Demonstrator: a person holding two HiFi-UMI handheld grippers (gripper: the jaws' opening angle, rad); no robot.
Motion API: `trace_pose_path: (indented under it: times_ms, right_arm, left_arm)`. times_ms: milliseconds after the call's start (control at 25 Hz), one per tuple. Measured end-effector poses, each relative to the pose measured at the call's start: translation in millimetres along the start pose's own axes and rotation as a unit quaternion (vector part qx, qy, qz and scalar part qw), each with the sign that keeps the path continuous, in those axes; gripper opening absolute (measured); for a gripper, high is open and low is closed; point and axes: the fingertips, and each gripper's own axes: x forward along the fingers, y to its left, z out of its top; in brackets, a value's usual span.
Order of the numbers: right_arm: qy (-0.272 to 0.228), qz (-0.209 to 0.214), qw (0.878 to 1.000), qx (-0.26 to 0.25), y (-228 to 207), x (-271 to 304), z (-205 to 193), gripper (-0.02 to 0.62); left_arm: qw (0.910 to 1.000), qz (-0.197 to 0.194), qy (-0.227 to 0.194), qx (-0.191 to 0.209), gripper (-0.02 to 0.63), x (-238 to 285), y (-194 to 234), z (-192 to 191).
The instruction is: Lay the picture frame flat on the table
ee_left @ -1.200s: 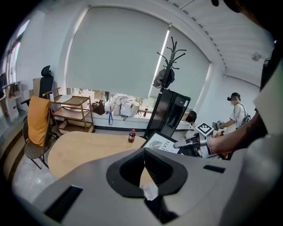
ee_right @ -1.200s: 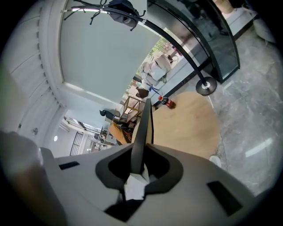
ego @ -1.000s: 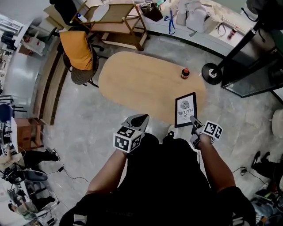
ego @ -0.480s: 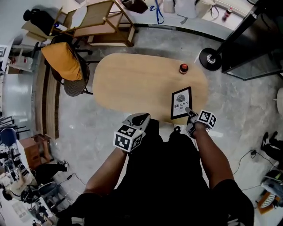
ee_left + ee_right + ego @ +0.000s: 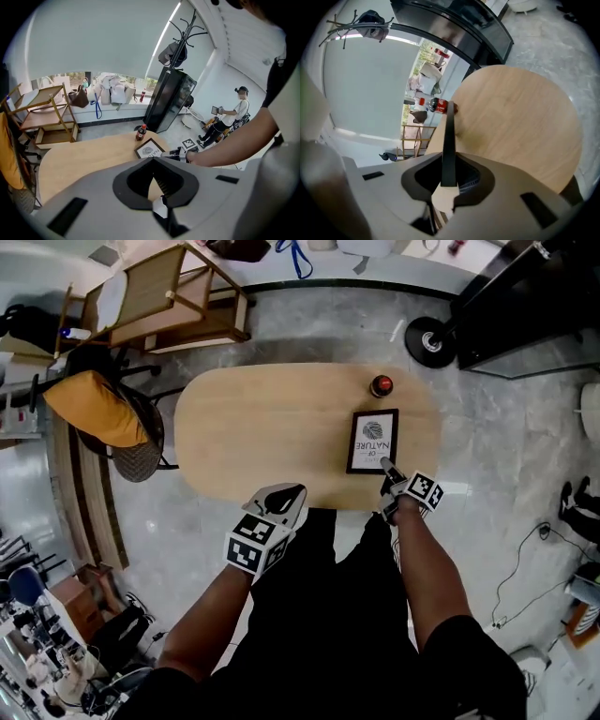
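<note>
Two right gripper [image 5: 385, 467] jaws, nearly together, pinch the picture frame [image 5: 372, 439] edge.

Pale grey left gripper [image 5: 153, 165] hangs, jaws together and empty, over a light wooden oval table [image 5: 79, 159]; a black-framed picture [image 5: 149, 150] sits beside a dark cola bottle [image 5: 140, 132]; the right gripper [image 5: 165, 153] meets its edge.

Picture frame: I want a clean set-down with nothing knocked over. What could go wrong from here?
The right claw pinches the picture frame only at its near edge, so it may pivot or drop hard on the table. The bottle stands a little beyond the frame's far edge; a forward push could tip it.
</note>
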Motion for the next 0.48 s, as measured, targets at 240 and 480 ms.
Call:
trace_pose_path:
  times_ms: [240, 480]
  right_arm:
    - [0.102, -0.099, 0.979, -0.149, -60, 24, -18, 0.182]
    - [0.261, -0.186, 0.852, -0.414, -97, 33, -48, 0.298]
  left_arm:
    - [0.9995, -0.003, 0.031, -0.010, 0.005, 13, 24, -19]
    - [0.9984, -0.001, 0.041, -0.038, 0.005, 13, 30, -39]
